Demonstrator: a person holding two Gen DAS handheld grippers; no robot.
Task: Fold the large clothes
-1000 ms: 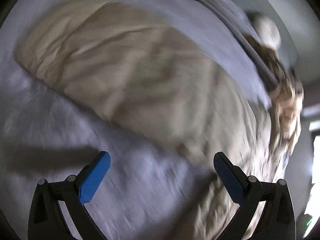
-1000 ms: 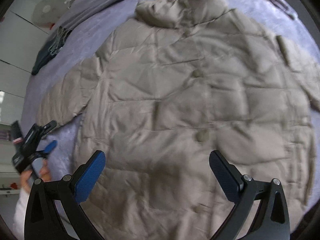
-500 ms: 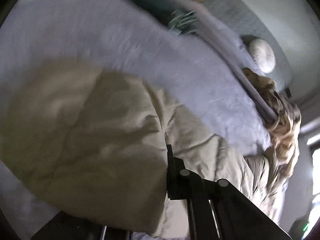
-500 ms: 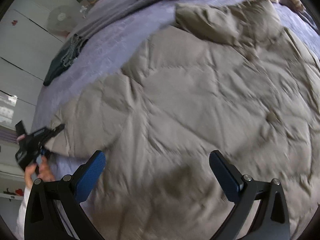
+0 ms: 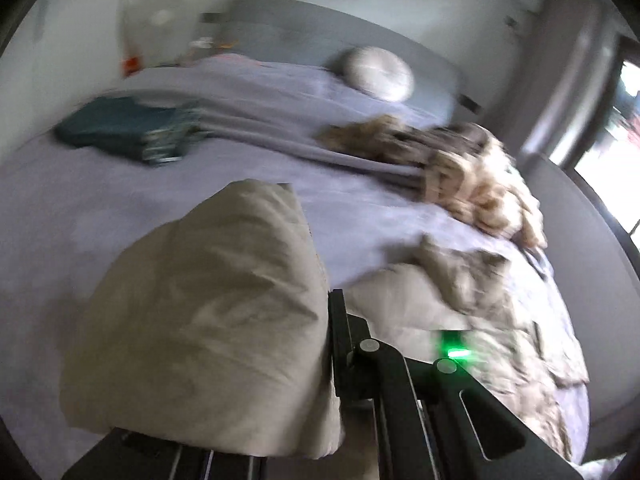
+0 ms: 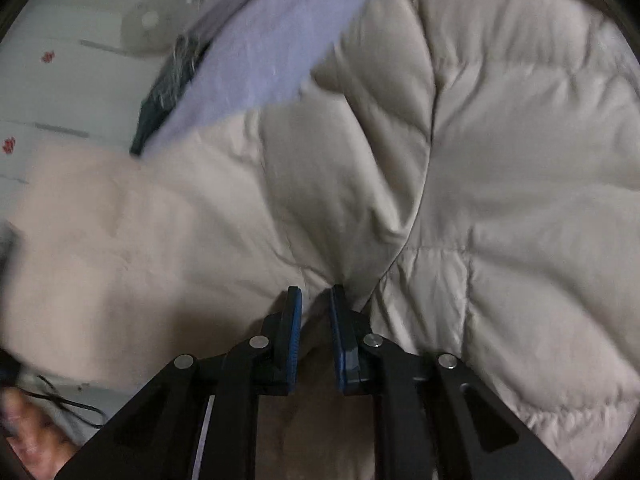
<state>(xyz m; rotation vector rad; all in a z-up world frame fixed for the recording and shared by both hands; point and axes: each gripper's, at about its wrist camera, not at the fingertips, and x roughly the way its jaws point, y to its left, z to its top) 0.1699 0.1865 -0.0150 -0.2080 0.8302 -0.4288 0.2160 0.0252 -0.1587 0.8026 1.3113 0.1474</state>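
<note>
A large beige quilted puffer coat [image 6: 500,160] lies spread on a bed with a lavender sheet [image 5: 100,208]. My right gripper [image 6: 314,300] is shut on a pinch of the coat's fabric near where a sleeve meets the body. My left gripper [image 5: 320,344] is shut on the coat's sleeve end [image 5: 208,312], which is lifted off the bed and covers the left finger. The rest of the coat [image 5: 460,300] lies lower right in the left wrist view.
A folded dark teal garment [image 5: 120,128] lies at the bed's far left. A tan furry garment [image 5: 460,168] lies near the bed's right edge. A round pillow [image 5: 378,74] leans on the grey headboard. A fan [image 5: 156,24] stands beyond the bed.
Both grippers have closed on the coat. The left one has lifted the sleeve end off the bed and turned toward the headboard. The right one moved down to the coat and pinched it.
</note>
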